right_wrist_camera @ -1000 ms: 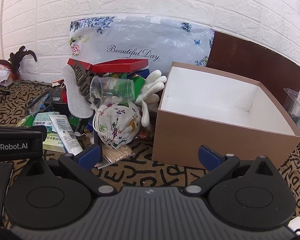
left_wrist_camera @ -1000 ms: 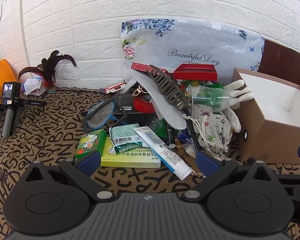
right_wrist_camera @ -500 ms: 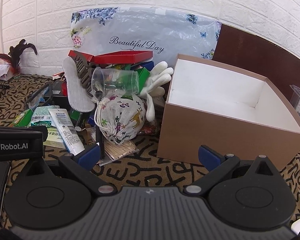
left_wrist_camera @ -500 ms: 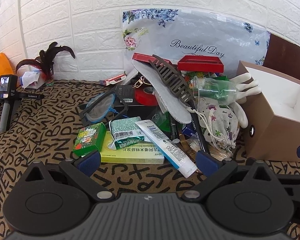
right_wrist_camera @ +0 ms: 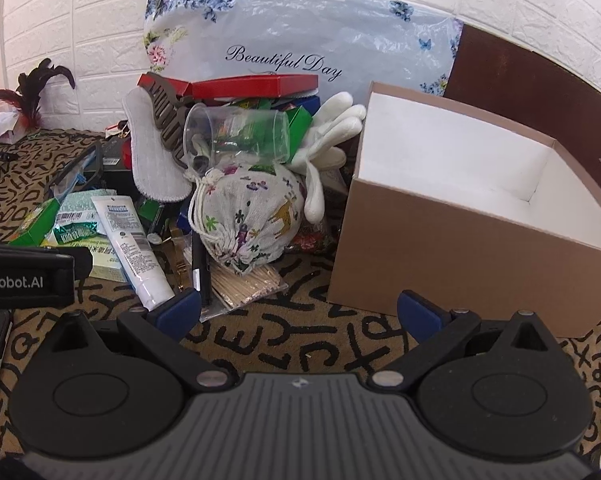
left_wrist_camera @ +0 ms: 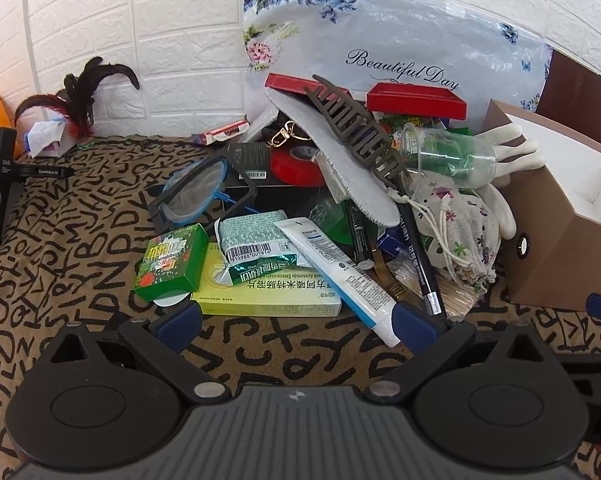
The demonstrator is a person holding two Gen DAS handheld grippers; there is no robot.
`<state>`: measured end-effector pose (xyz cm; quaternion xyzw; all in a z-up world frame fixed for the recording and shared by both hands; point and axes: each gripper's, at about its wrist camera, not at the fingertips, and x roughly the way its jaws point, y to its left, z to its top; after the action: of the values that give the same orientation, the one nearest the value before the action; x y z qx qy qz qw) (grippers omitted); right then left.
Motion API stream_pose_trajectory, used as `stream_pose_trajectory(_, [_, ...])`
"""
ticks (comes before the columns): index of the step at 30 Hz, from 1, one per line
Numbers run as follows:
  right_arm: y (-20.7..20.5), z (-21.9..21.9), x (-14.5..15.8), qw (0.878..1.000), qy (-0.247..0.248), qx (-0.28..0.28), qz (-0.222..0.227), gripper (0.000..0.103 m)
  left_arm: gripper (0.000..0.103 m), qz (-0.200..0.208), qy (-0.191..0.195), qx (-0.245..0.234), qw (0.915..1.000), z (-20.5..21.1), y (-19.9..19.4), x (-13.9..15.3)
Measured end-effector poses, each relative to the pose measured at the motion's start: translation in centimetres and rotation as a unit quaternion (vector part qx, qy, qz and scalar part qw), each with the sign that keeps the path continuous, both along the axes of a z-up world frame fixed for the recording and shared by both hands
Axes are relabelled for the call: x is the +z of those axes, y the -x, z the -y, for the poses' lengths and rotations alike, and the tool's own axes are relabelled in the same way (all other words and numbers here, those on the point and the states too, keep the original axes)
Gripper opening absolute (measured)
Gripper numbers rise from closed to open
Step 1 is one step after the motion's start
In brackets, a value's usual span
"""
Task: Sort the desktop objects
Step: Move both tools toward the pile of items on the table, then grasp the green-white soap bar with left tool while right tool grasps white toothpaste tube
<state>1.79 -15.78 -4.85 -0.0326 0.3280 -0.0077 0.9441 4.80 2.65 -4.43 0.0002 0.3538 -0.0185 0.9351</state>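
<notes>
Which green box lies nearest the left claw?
The small green cardboard box with red fruit print, at the pile's front left, resting on the flat yellow-green box.

You have a pile in front of you on the worktop [left_wrist_camera: 80,248]. The box [right_wrist_camera: 460,216] sits to its right, and the bag [right_wrist_camera: 296,48] stands behind both, against the wall. At the front of the pile, the tube [left_wrist_camera: 336,268] lies across the flat pack [left_wrist_camera: 268,292]. The small carton [left_wrist_camera: 168,264] is on the left end of that pack. The pouch [right_wrist_camera: 248,216] is right of the tube, with sticks [right_wrist_camera: 246,286] under its front. A cup [right_wrist_camera: 240,136] lies on its side on top of the pouch. The gloves [right_wrist_camera: 328,140] lie between the cup and the box. The goggles [left_wrist_camera: 196,196] are behind the carton.
</notes>
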Motion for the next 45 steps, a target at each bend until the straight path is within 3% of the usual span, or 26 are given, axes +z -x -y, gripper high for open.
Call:
stream_pose_trajectory(10, [0.0, -1.4, -2.1, 0.992, -0.042, 0.121, -0.02, 0.101, 0.101, -0.008, 0.053, -0.038, 0.9978, -3.2, -0.1, -1.0])
stream_pose_trajectory(14, [-0.3, -2.1, -2.3, 0.986, -0.061, 0.153, -0.019, 0.099, 0.09, -0.002, 0.079, -0.053, 0.9954, -3.4, -0.8, -0.8])
stream_pose_trajectory(16, [-0.3, -2.6, -2.3, 0.983, -0.064, 0.172, -0.017, 0.082, 0.089, 0.002, 0.084, -0.064, 0.9944, -3.4, -1.3, -0.8])
stream_pose_trajectory(23, [-1.3, -4.5, -2.3, 0.972, -0.069, 0.223, -0.011, 0.075, 0.083, 0.004, 0.085, -0.049, 0.9951, -5.0, -4.1, -0.9])
stream_pose_trajectory(33, [-4.7, -6.4, -3.2, 0.967, -0.058, 0.247, -0.026, 0.058, 0.084, -0.013, 0.05, -0.08, 0.9954, -4.7, -8.9, -2.4])
stream_pose_trajectory(38, [-6.4, -6.7, -4.0, 0.967, -0.064, 0.245, -0.04, 0.05, 0.086, -0.015, 0.068, -0.085, 0.9939, -5.0, -10.1, -3.2])
stream_pose_trajectory(41, [-7.1, -6.6, -4.5, 0.968, -0.062, 0.237, -0.047, 0.036, 0.08, -0.01, 0.083, -0.094, 0.992, -5.2, -10.1, -3.4])
stream_pose_trajectory(45, [-7.1, -5.7, -4.7, 0.968, -0.079, 0.231, -0.059, 0.033, 0.07, -0.011, 0.096, -0.096, 0.9906, -5.0, -9.7, -3.0])
